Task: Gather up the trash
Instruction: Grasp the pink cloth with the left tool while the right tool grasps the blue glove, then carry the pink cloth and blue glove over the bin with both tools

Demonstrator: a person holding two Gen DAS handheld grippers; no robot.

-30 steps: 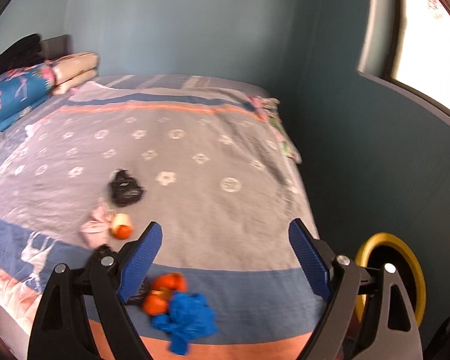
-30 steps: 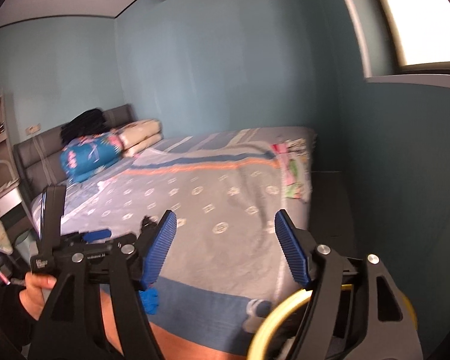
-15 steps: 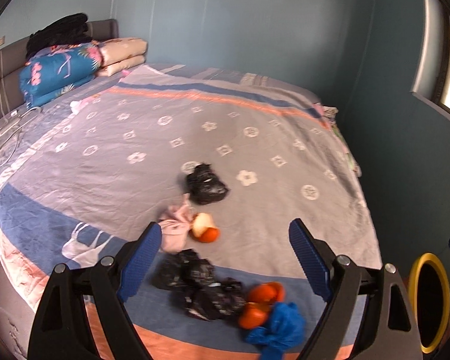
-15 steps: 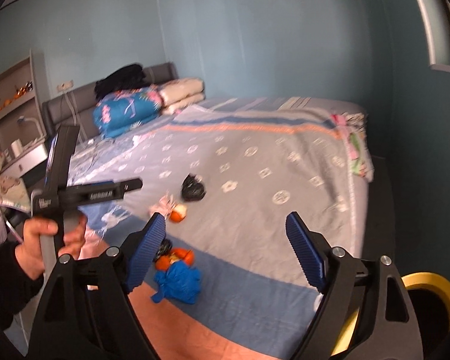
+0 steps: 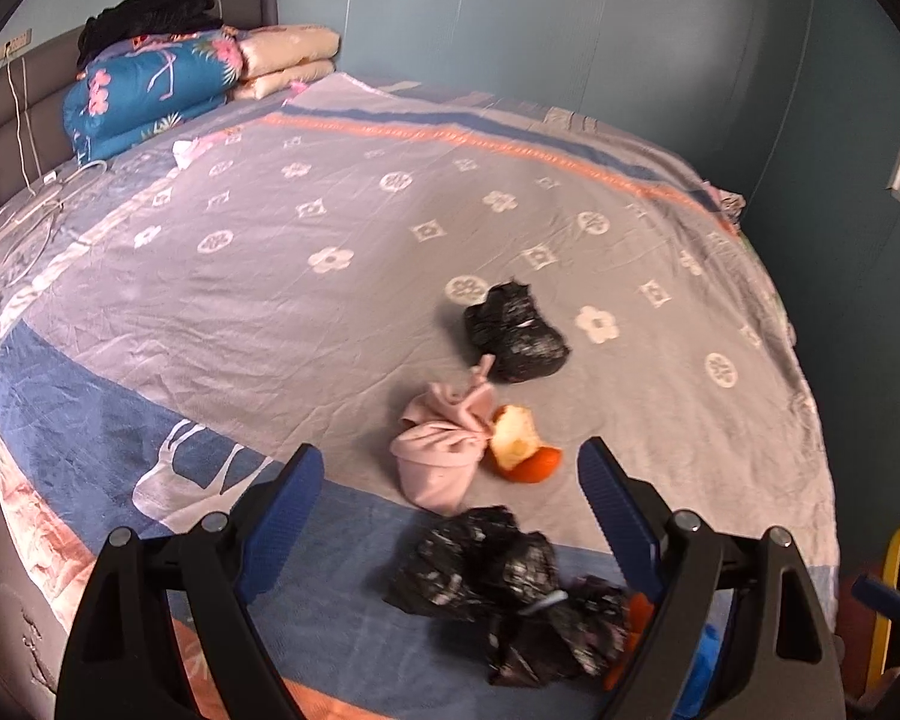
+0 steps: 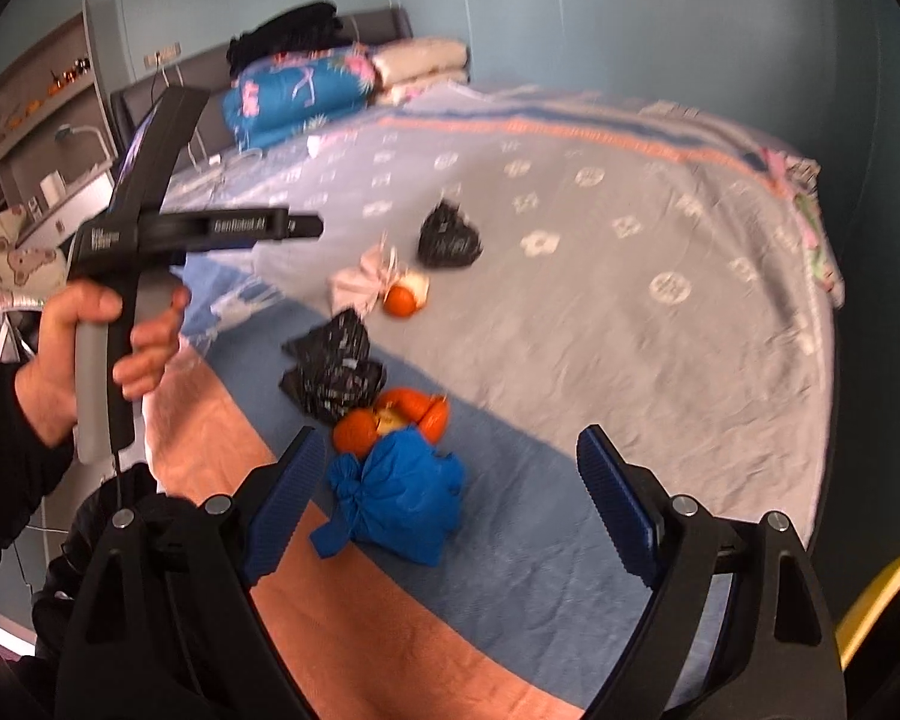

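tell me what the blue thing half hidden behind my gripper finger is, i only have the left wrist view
Observer: A knotted blue bag, lying on the blue stripe of the bedspread.
Operator: anything touching it
Observer: Orange peels lie against its far side, with a black bag just beyond them.
Operator: is the right hand-held gripper on it yet
Observer: No. The right hand-held gripper is open, its jaws have just been opening, and nothing is gripped. The blue bag shows between its fingers, apart from both.
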